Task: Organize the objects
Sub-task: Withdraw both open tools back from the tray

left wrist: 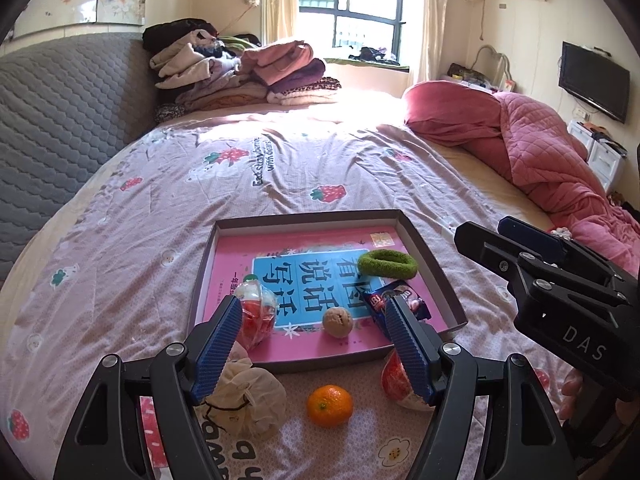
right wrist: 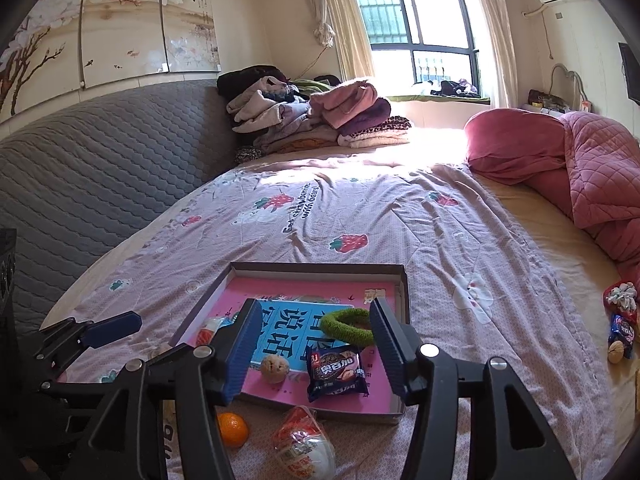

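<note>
Both hand-held grippers stand wide open and hold nothing. The left hand-held gripper (left wrist: 316,346) hovers above a round orange tangerine (left wrist: 330,405) on the bed. The right hand-held gripper (right wrist: 314,348) hovers above a dark blue snack packet (right wrist: 336,372) inside the shallow brown cardboard tray (right wrist: 403,292), beside a green fuzzy hair ring (right wrist: 347,327).
</note>
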Motion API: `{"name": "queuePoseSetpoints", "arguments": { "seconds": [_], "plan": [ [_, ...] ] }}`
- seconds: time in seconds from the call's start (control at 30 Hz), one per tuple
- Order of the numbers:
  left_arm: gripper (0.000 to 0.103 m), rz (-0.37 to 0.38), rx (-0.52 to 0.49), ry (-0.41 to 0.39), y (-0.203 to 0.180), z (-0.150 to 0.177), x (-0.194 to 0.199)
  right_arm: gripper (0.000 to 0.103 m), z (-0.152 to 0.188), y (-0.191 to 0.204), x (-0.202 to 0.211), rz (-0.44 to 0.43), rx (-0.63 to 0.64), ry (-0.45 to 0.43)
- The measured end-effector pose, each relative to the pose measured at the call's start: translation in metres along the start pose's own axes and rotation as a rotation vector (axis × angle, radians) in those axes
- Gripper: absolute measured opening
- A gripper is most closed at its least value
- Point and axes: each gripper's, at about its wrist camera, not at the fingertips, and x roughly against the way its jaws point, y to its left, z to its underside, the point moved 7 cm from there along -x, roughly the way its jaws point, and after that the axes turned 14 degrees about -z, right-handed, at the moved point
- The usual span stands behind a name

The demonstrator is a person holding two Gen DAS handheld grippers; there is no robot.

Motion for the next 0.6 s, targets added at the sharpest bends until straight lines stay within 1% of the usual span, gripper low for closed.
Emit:
{"name": "queuePoseSetpoints", "arguments": {
  "seconds": [0.1, 0.17, 0.33, 0.6],
  "plan": [
    [0.075, -0.003, 0.005, 0.001, 0.002, 0.002, 0.003, 0.065, 0.002, 0.003, 0.004, -0.001, -0.004, 0.0],
    [0.076, -0.007, 0.007, 0.0, 0.003, 0.004, 0.005, 0.067, 0.003, 0.005, 0.007, 0.001, 0.001, 0.001],
    [0.078, -0.012, 0.01, 0.005, 0.006, 0.011, 0.01, 0.067, 0.006, 0.007, 0.012, 0.007, 0.002, 0.0],
    [0.078, -0.011, 0.02, -0.002, 0.011, 0.015, 0.02, 0.067, 0.009, 0.01, 0.024, 0.005, 0.0, -0.009]
  ]
}}
